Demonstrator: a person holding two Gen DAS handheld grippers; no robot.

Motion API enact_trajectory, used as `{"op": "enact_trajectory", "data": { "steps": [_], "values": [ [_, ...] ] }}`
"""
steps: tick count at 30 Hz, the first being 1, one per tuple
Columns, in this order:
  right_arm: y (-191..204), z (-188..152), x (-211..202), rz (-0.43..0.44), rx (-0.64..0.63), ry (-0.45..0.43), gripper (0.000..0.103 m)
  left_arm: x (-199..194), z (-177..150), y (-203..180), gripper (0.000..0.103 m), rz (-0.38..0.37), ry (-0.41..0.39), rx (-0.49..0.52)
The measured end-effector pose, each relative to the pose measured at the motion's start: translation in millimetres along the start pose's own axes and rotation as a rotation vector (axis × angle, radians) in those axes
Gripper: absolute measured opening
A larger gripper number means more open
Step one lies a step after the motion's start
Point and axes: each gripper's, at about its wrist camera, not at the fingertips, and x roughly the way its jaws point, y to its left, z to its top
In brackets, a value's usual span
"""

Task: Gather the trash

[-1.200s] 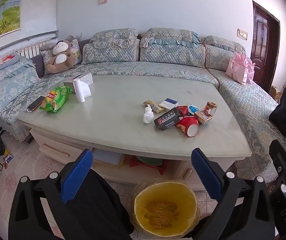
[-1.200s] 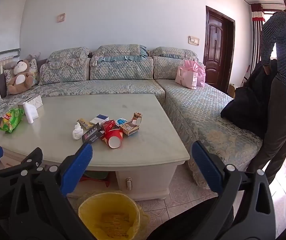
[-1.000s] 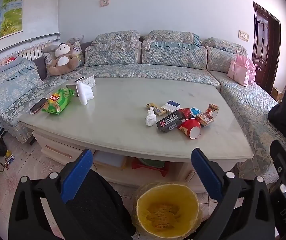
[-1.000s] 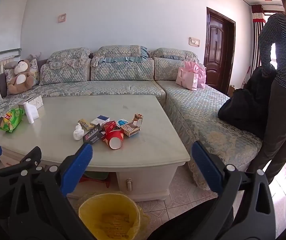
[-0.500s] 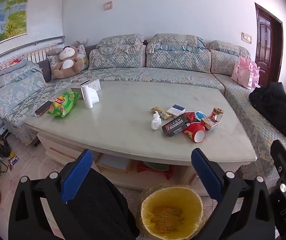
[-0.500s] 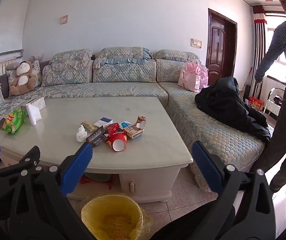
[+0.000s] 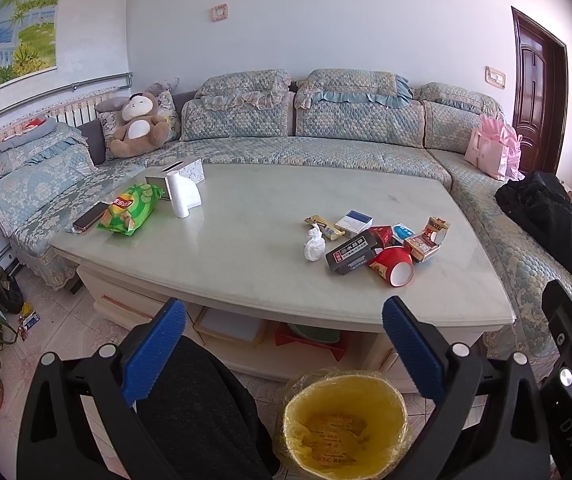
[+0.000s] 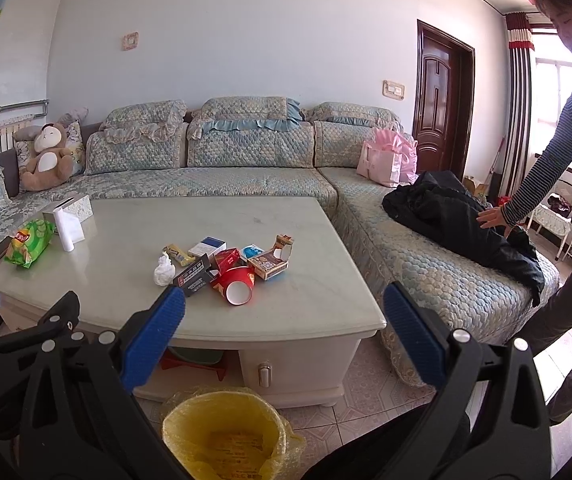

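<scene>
Both grippers hang in the air in front of the table's [image 7: 246, 280] near edge, touching nothing. The left gripper [image 7: 284, 344] has its blue-padded fingers [image 7: 154, 354] spread wide and released, with nothing between them; the right gripper [image 8: 284, 334] is likewise spread wide and empty, its fingers [image 8: 152, 338] well apart. The trash sits in a tight cluster toward the table's right end: a crumpled white tissue [image 7: 313, 245], a dark flat box [image 7: 351, 255] just beside it, a red paper cup [image 7: 393, 267] lying on its side with its mouth toward the near edge, an open small carton [image 7: 426, 240], a blue-and-white box [image 7: 354, 222], and a yellow wrapper [image 7: 324, 227] behind the tissue. On the floor below the near edge stands a bin lined with a yellow bag [image 7: 342, 424], directly under the left gripper's gap. Near the table's far left corner lie a green chip bag [image 7: 132, 208], a white roll [image 7: 178, 196] and a phone [image 7: 91, 216]. In the right wrist view a person in a striped top [image 8: 566, 128] reaches to a dark coat [image 8: 458, 220] on the sofa.
</scene>
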Motion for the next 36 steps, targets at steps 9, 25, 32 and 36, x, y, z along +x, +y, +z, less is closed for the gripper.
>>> {"op": "enact_trajectory", "data": {
  "steps": [9, 25, 32, 36],
  "values": [
    [-0.2, -1.4, 0.3, 0.002, 0.001, 0.001, 0.097, -1.7, 1.0, -1.8, 0.097, 0.000, 0.002, 0.002],
    [1.6, 0.7, 2.6, -0.001, -0.001, 0.004, 0.097, -1.8, 1.2, -3.5, 0.097, 0.003, 0.004, 0.005],
    [2.2, 0.1, 2.3, 0.001, -0.001, 0.002, 0.097, -1.1, 1.3, -3.4, 0.097, 0.002, 0.003, 0.005],
    [2.4, 0.3, 2.5, 0.001, -0.001, 0.003, 0.097, -0.7, -0.1, -2.1, 0.097, 0.002, 0.002, 0.005]
  ]
}}
